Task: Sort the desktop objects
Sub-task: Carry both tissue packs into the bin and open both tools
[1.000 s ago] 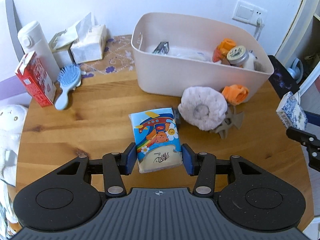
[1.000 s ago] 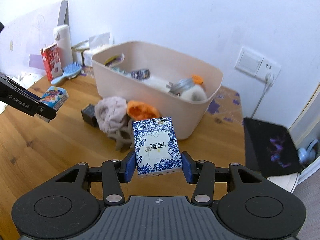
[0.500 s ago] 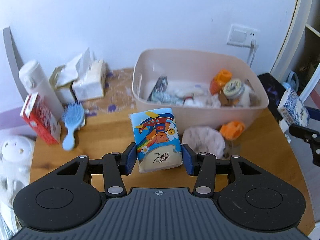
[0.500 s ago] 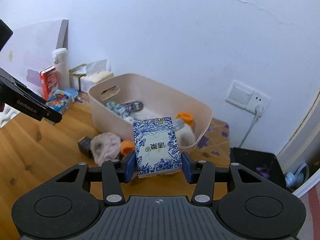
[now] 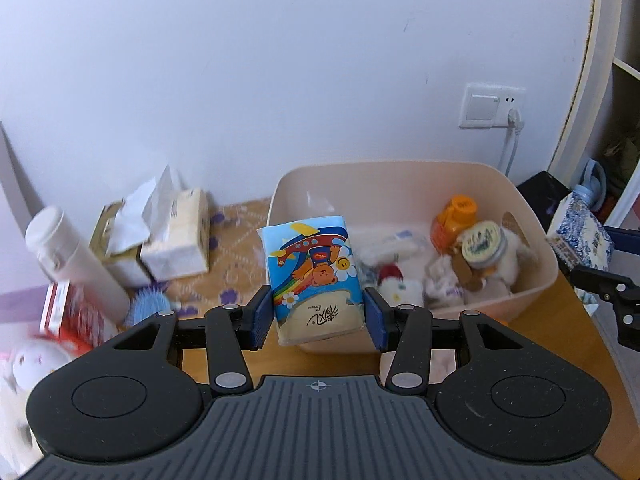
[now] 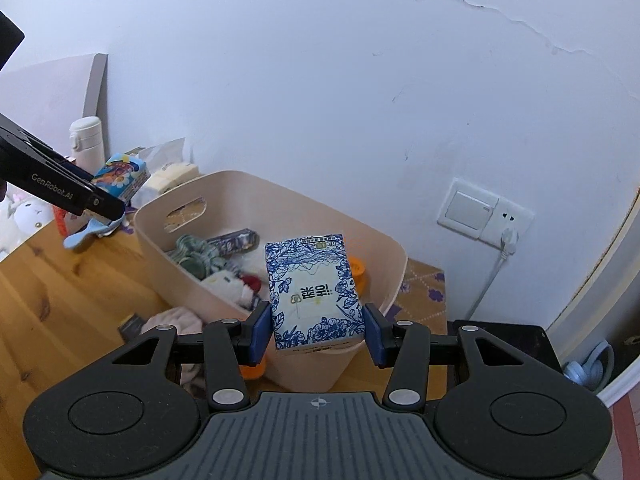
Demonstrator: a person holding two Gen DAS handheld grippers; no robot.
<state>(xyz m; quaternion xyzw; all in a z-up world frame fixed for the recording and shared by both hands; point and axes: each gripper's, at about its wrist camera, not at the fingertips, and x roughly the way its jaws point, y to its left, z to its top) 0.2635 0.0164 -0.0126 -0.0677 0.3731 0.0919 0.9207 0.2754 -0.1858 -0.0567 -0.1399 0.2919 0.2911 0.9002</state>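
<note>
Wooden tabletop (image 6: 60, 292) and a cracked white wall (image 6: 360, 100) are being shown. A cartoon tissue pack (image 5: 314, 280) is being clamped between the pads of the left gripper (image 5: 317, 317), held in the air over the near rim of the beige bin (image 5: 536, 280). A blue-patterned tissue pack (image 6: 314, 292) is being gripped the same way by the right gripper (image 6: 316, 330) above the bin's other side. Around the bin, a tissue box (image 5: 176, 236), a white bottle (image 5: 68, 256) and a wall socket (image 6: 484, 214) are being seen.
</note>
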